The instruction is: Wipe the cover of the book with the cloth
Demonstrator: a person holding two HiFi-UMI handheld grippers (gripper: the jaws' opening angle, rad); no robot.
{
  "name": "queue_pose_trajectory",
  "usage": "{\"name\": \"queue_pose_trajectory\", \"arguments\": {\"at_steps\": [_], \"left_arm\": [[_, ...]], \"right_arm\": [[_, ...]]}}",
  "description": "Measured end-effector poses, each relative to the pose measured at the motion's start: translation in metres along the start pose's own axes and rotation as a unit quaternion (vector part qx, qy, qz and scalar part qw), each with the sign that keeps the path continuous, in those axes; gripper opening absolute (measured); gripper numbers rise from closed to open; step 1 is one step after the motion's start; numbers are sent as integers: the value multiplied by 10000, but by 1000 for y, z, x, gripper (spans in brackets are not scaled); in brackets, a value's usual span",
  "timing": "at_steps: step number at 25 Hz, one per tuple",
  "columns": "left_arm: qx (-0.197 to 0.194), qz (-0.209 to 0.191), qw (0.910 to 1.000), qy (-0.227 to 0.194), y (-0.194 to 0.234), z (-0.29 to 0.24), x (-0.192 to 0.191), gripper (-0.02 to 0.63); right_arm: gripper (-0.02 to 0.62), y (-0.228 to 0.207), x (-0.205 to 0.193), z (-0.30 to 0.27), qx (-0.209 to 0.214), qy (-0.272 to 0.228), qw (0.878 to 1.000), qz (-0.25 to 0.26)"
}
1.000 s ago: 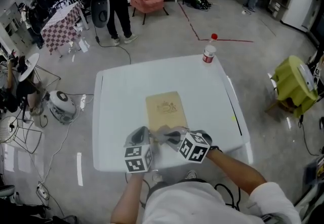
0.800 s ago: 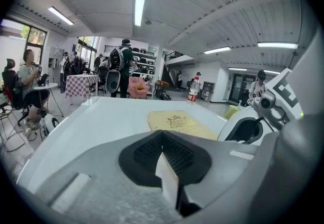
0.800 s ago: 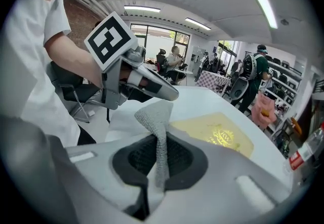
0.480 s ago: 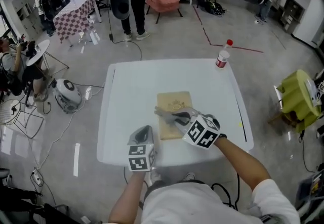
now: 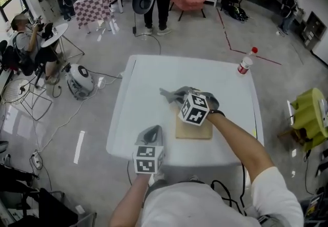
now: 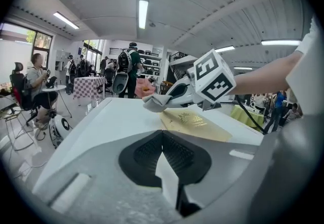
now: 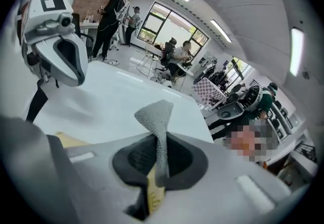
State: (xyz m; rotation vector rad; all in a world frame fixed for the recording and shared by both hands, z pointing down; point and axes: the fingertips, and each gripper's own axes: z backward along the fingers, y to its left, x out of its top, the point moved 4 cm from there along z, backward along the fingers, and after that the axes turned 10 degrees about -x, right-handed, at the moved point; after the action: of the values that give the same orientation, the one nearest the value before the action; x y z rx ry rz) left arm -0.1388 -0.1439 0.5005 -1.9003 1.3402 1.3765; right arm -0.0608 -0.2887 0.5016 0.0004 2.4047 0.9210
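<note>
The white surface [image 5: 138,118] carries the tan book [image 5: 196,131], which lies flat near the front edge, a little right of the middle. The right hand-held gripper [image 7: 160,157] hangs over the book's far end, pressed together on the grey cloth [image 7: 156,113]. The cloth's free end sticks out past the jaws toward the book's far left corner; I cannot tell whether it touches the cover there. The left hand-held gripper [image 6: 163,138] hovers at the front edge of the surface, near the book's left corner but apart from it, its jaws together on nothing. A small bottle [image 5: 246,61] stands at the far right corner, out of the way.

The wiping step seems to be in hand, at the far end of a stroke. The next move probably calls for pressing the cloth flat onto the cover and drawing it back toward the near edge, perhaps with the left hand-held gripper steadying the book.
</note>
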Motion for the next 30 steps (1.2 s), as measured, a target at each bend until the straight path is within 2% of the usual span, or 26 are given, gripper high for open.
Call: {"name": "queue_pose_trajectory", "arguments": {"at_steps": [4,9,18,30], "left_arm": [[131,105,9999,-25,10,8,-3,6],[214,176,9996,21,20,10,-10,6],[190,319,9993,9,27,0,-11,6],[165,413,9989,-125,23,-3,-4,6]], "right_arm": [[17,7,-4,-32,276,311,9980,478],[17,19,-15,-47,628,574,9950,522],[17,40,-10,-30,1040,438,9931,306],[17,82,0,22,1491,155,9886,-123]]}}
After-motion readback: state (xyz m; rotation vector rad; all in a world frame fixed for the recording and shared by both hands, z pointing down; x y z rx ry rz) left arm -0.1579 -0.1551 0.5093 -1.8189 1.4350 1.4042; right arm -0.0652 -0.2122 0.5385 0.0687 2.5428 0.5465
